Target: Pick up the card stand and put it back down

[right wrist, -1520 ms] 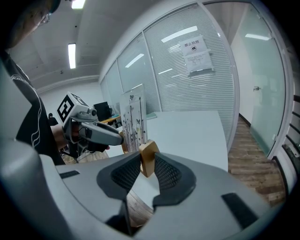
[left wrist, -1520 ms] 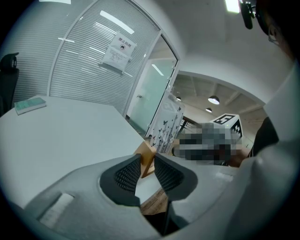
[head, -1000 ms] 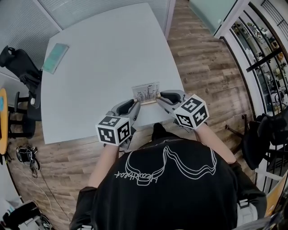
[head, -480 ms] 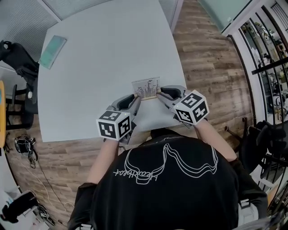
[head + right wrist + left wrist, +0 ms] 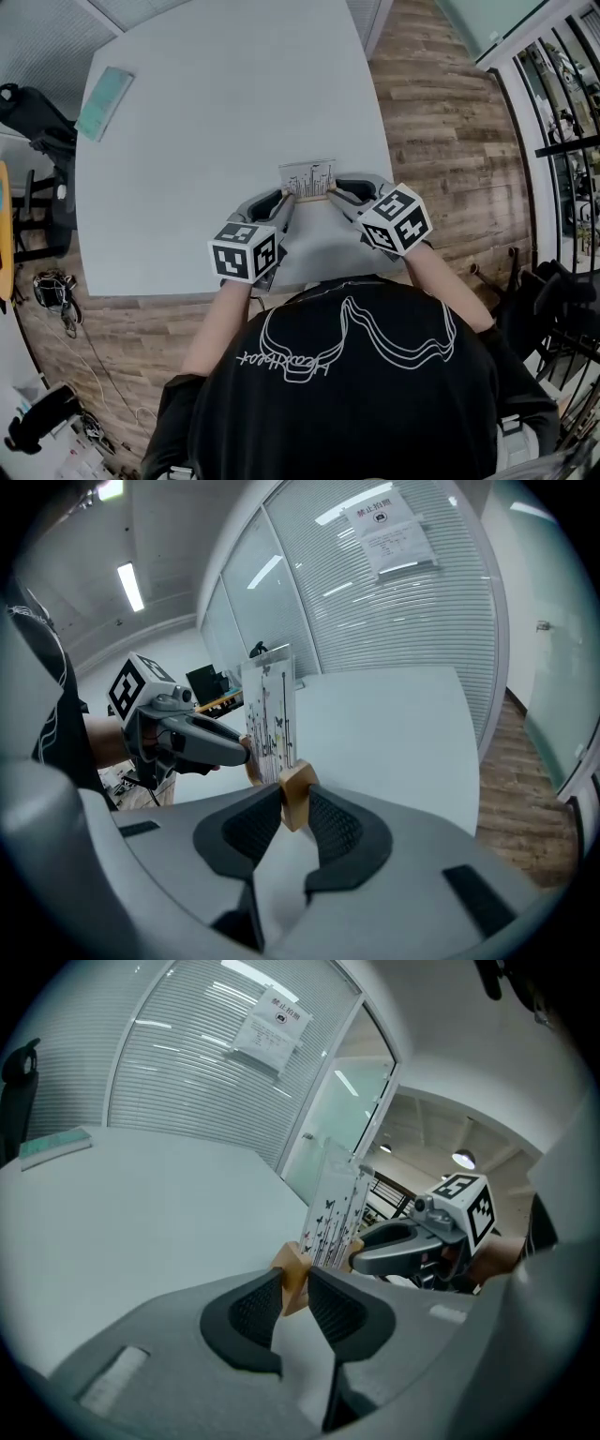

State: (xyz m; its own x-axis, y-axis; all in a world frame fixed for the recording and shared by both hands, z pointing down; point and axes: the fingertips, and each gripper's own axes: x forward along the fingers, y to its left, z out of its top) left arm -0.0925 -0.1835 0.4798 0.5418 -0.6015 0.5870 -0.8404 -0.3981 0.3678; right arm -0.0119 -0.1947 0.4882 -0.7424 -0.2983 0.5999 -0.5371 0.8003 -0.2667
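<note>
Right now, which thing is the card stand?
On the white table, look by the near edge, between the left gripper and right gripper. The card stand is the wooden strip they clamp, holding an upright printed card; the teal item lies flat.

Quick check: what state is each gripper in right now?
Left gripper: closed on the left end of the card stand.
Right gripper: closed on the stand's right end.

A teal pad (image 5: 103, 102) lies at the white bench's (image 5: 225, 112) far left corner; a black chair (image 5: 37, 120) stands just beside; plank floor (image 5: 441, 131) surrounds them.
</note>
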